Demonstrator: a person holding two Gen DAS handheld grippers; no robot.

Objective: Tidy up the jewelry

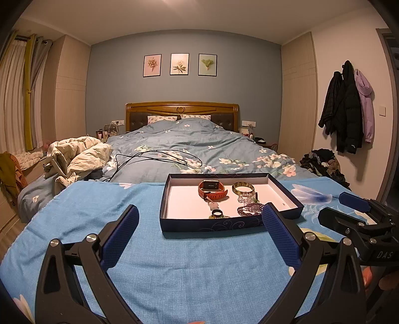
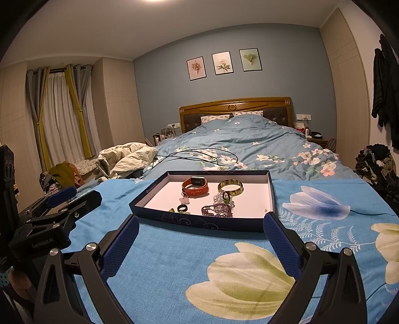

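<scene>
Left wrist view: both my claws, left (image 1: 199, 224) and right (image 2: 200, 225), spread empty short of the shallow navy cardboard tray (image 1: 212, 224); its clustered jewelry ahead, purple beaded bracelet (image 1: 250, 208) touching clear bead bracelet (image 1: 245, 198), risks a snagged double pickup.

Warm, dim indoor light from a ceiling lamp (image 2: 159, 0) glaring at the top edge of both views. Soft shadow beside the hanging coats (image 1: 349, 112). Strong fisheye bending of the walls, black corners. Focus sharp, slight grain throughout
</scene>
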